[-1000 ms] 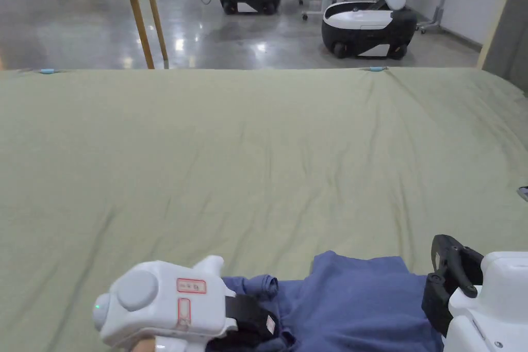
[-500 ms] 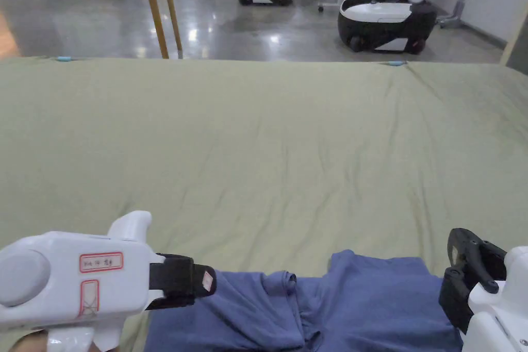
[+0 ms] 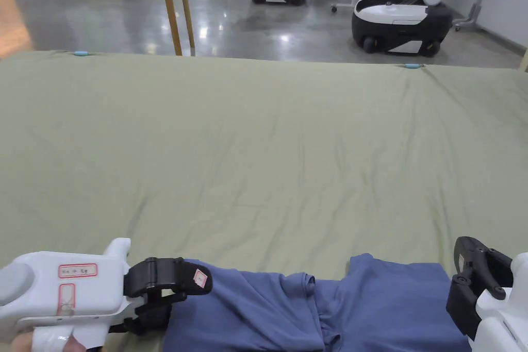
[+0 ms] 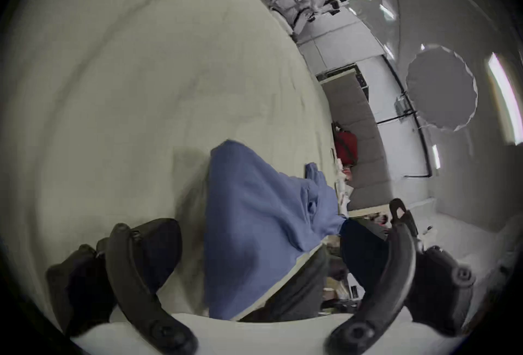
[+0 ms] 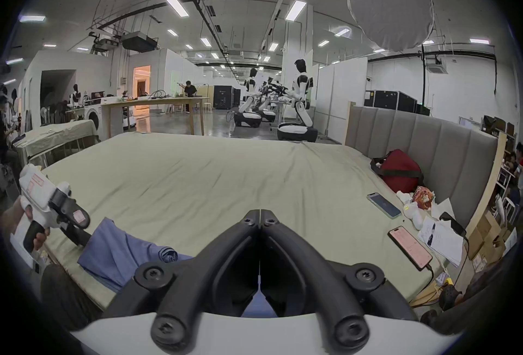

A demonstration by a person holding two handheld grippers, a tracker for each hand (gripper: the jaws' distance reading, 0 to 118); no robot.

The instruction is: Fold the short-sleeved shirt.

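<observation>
Blue shirt (image 3: pixel 319 312) lies rumpled at the near edge of the bed (image 3: pixel 258 152). Left gripper (image 4: pixel 260 245) gapes wide at its left edge, nothing pinched. Right gripper (image 5: pixel 259 215) is clenched empty, above the shirt's right end. Judgement: pinch both ends, drag toward mid-bed, flatten before folding.

- Even, fairly bright indoor light from ceiling strip lights (image 5: pixel 295 9) overhead, plus a round diffuser (image 5: pixel 390 3) up right.
- Glare patches on the polished floor (image 3: pixel 278 38) at the far side in the head view.
- Bed sheet (image 3: pixel 258 152) is matte, soft shadows only in wrinkles.
- Both gripper views: heavy fisheye, black vignette at the corners, straight lines bowed.
- Left gripper view is motion-blurred and tilted; shirt (image 4: pixel 254 219) edges smeared.
- Right gripper view is sharp; its near jaws are slightly soft.
</observation>
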